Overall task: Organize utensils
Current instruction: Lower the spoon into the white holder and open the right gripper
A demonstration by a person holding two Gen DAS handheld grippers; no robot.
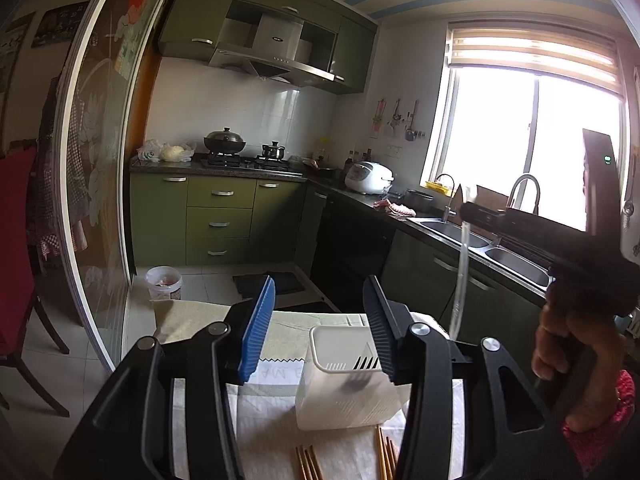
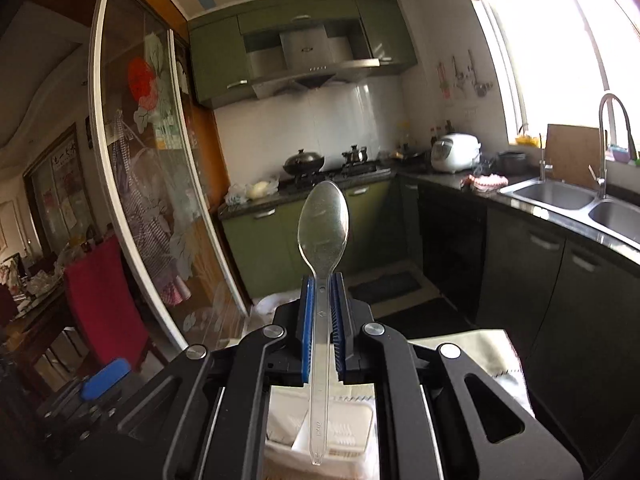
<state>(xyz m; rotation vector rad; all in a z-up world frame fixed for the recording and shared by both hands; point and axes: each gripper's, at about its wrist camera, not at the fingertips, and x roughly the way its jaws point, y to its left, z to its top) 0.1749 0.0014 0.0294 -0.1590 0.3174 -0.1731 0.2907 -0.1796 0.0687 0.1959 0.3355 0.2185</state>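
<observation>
Covering the tabletop (image 1: 192, 316): one pale cloth, reaching its far edge.

Standing on that cloth, toward the middle: one white slotted utensil holder (image 1: 344, 396), upright, with one dark fork (image 1: 366, 364) sticking out of it, tines up, blurred.

Hovering over the tabletop: the left gripper (image 1: 320, 320), fingers spread wide apart and gripping nothing; the holder sitting below, between them and partly behind the right-hand finger (image 1: 380, 320).

Lying near the tabletop's near edge, just in front of the holder: two bunches of wooden chopsticks (image 1: 308, 462), one left and one right; exact count impossible to tell, ends cut off by the frame.

Clamping one clear plastic spoon (image 2: 323, 216): the right gripper (image 2: 322, 320), fingers closed on the handle, bowl pointing up and away, handle tip hanging down over the white holder (image 2: 348, 432) directly beneath.

Showing at the right of the left wrist view: the person's hand (image 1: 568, 344) wrapped around the right gripper's handle, the same clear spoon (image 1: 460, 264) hanging below it, above the holder's right side.
</observation>
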